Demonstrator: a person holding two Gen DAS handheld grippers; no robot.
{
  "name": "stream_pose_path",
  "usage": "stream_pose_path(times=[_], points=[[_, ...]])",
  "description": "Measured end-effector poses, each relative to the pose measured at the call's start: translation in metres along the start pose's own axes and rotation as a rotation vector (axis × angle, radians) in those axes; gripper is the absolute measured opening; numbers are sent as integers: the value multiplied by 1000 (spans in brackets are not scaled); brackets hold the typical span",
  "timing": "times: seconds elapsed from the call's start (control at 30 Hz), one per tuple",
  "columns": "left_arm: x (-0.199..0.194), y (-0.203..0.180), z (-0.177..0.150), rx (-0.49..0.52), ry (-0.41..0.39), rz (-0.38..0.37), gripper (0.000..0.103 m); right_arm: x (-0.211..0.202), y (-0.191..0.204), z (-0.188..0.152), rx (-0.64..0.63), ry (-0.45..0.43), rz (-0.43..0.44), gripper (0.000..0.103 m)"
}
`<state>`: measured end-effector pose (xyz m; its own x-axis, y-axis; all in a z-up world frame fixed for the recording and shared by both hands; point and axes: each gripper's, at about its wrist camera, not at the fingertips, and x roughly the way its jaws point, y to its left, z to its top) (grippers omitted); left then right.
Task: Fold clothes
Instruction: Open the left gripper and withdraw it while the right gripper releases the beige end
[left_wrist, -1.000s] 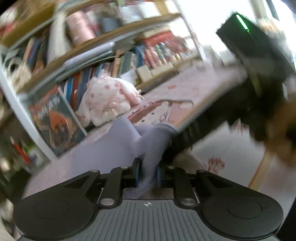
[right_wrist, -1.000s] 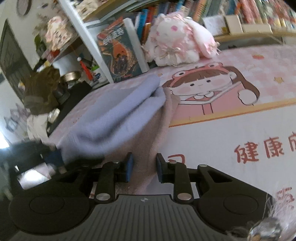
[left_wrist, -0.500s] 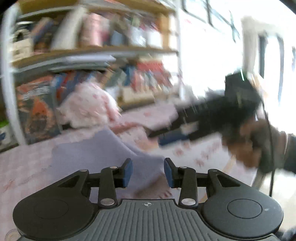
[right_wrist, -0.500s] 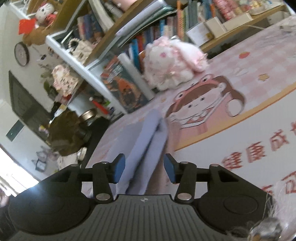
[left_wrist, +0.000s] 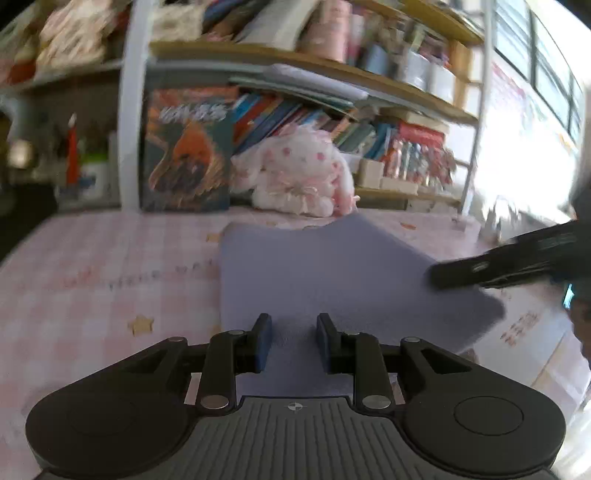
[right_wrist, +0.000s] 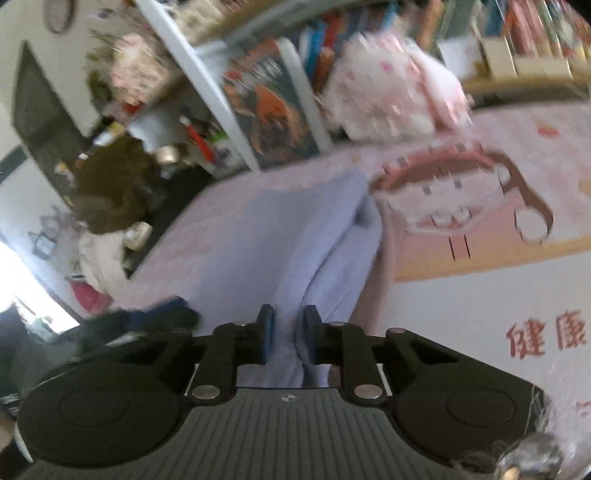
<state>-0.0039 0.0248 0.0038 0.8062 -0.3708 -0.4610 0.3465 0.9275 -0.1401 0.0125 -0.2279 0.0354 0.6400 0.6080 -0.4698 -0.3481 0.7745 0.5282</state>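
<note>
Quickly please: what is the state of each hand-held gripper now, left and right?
Left hand-held gripper: just been closing, pads not pressing the lavender cloth.
Right hand-held gripper: just closed on a bunched fold of that cloth.

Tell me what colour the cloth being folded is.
The cloth is a plain pale lavender blue, with no pattern; the left wrist view shows it best.

Lavender cloth (left_wrist: 325, 273), folded, on pink sheet (left_wrist: 92, 280)
</note>
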Motion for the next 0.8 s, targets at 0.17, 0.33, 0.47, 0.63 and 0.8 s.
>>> stream_pose_path(times=[0.17,0.33,0.47,0.63,0.8], points=[[0,1,-2,7,12,-4,25,1,-15,-20,42,15,-61,10],[-1,-6,-6,50,5,22,26,7,-32,-28,112,5,-49,11],[-1,-5,-6,33,-1,28,26,0,-16,-17,69,-26,-88,26],[-1,-8,-5,36,5,41,26,11,3,-1,1,-29,-125,41],[-2,-11,-3,46,14,56,26,19,16,1,-107,-35,-154,13]])
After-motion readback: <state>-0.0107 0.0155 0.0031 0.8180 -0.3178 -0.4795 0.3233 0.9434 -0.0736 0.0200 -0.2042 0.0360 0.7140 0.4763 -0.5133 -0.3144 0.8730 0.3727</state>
